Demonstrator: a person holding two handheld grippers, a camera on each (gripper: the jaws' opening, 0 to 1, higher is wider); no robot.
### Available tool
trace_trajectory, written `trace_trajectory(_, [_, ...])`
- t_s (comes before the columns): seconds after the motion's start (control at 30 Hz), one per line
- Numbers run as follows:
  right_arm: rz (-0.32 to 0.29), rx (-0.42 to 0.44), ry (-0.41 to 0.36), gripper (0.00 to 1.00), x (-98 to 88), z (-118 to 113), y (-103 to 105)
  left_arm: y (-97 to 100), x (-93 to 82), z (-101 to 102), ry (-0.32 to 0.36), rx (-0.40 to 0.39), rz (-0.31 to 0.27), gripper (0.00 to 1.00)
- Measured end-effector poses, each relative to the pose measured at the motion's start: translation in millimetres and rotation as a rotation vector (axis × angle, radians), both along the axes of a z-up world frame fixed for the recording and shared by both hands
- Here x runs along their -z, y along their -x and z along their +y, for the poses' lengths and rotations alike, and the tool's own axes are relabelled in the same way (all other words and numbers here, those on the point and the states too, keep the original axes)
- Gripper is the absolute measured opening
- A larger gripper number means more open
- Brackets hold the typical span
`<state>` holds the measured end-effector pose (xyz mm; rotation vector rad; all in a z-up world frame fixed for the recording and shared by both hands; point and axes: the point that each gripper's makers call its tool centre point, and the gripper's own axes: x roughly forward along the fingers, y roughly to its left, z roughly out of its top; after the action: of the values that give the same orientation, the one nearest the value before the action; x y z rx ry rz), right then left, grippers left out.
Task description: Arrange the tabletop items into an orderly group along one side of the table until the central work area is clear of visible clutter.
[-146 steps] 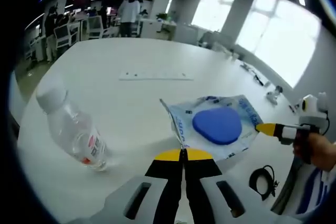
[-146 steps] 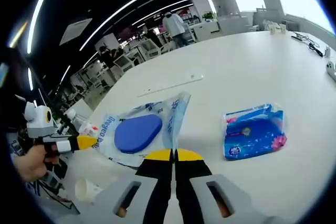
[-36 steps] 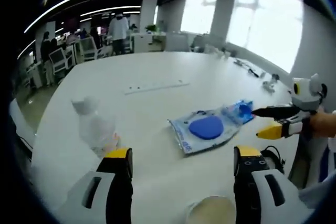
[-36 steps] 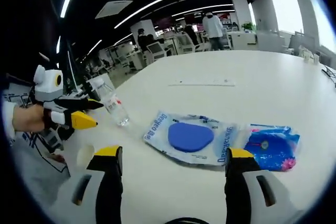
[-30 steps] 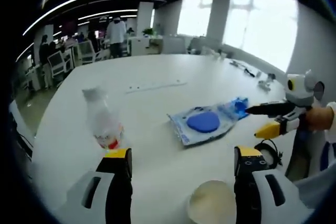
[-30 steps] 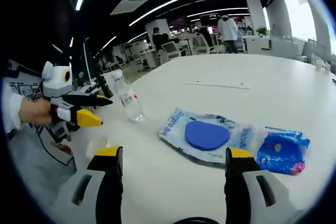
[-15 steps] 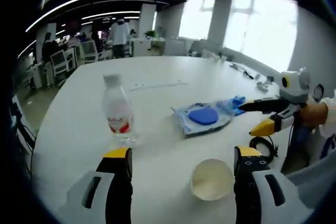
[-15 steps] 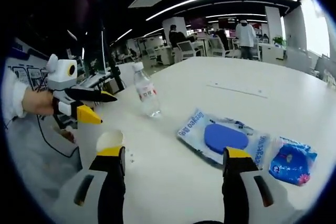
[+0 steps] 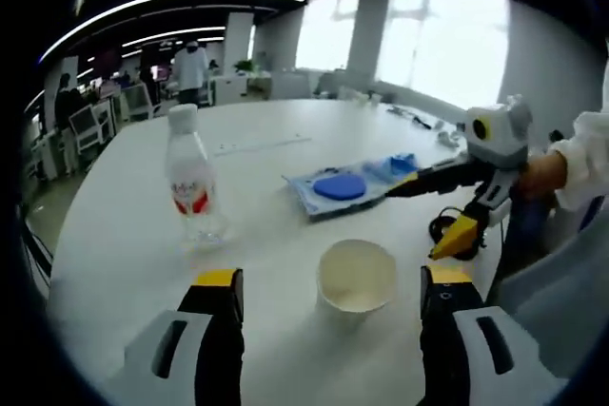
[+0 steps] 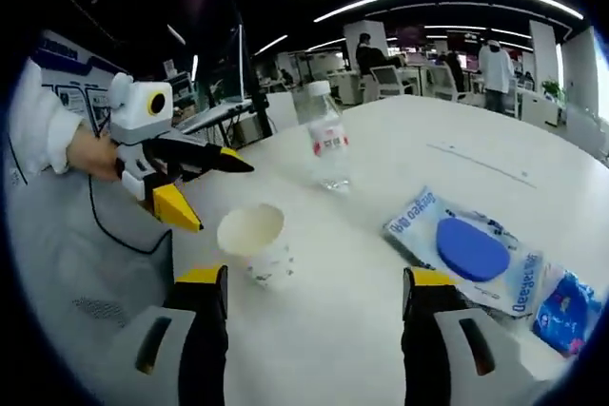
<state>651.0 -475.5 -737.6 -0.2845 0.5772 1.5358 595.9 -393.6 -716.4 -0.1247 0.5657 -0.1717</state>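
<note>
One white paper cup [image 9: 356, 275] is seen standing just ahead of the left gripper [image 9: 328, 282], between its wide-spread jaws. One clear plastic water bottle [image 9: 190, 180] stands beyond, to the left. One wipes pack with a blue lid [image 9: 333, 189] and one blue tissue packet [image 10: 568, 315] lie further off. The right gripper [image 10: 311, 284] is likewise spread wide, holding nothing.

Cup [image 9: 356, 276] fronts the open left gripper [image 9: 326, 284] — bottle [image 9: 191, 178] alongside.

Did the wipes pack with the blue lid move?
Yes. The wipes pack now lies right beside the blue tissue pack; earlier a gap separated them.
</note>
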Motion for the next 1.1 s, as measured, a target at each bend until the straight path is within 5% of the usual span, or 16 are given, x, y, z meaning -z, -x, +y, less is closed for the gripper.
trace_trajectory(0.07, [-0.019,-0.029,0.011,0.7,5.5,5.9,3.8,2.5,18.8,1.2,0.011,0.001,0.031,0.7])
trace_trajectory(0.3, [-0.103,-0.138,0.123,0.65,32.9,18.4,22.2,2.5,28.6,-7.1,0.0,0.032,0.072,0.67])
trace_trajectory(0.67, [-0.065,-0.141,0.089,0.63,33.8,33.5,35.6,-0.1,35.6,-5.0,0.031,0.01,0.083,0.63])
trace_trajectory(1.1, [-0.095,-0.173,0.09,0.45,45.8,48.0,49.1,-8.9,42.3,-12.5,0.037,0.012,0.1,0.42])
